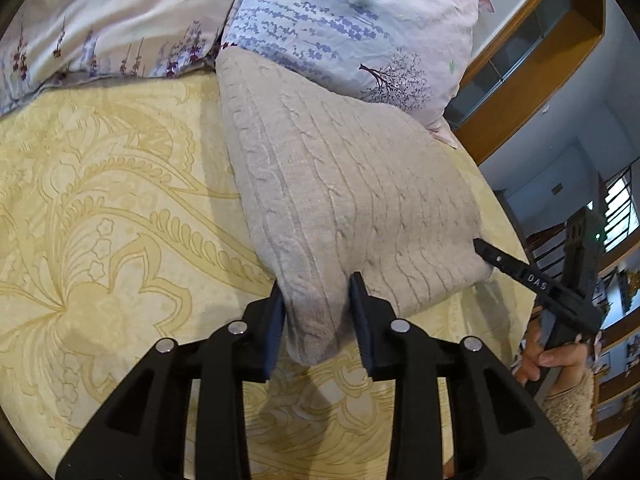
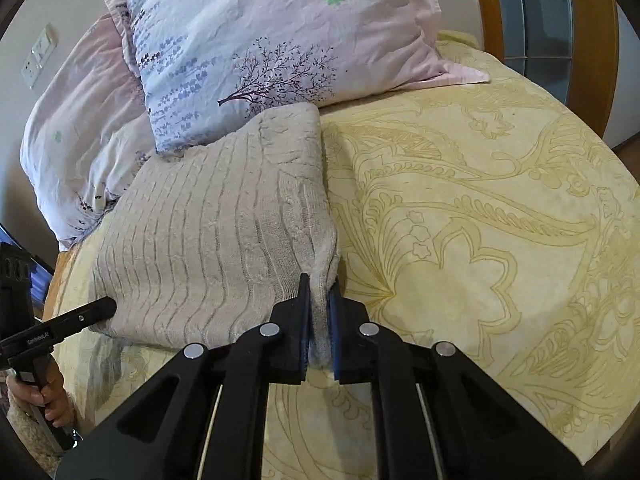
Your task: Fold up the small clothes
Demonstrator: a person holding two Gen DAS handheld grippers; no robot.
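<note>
Beige cable-knit sweater (image 1: 340, 200) — folded double, its far edge against the floral pillow (image 1: 352, 28) — lies on the yellow patterned bed (image 1: 112, 208), each near corner clenched in the jaws of left gripper (image 1: 318, 320) and right gripper (image 2: 319, 320).

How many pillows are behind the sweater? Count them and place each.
2. The lavender-print pillow touches the sweater at its far edge; a paler floral pillow lies beside it. More may be hidden.
</note>
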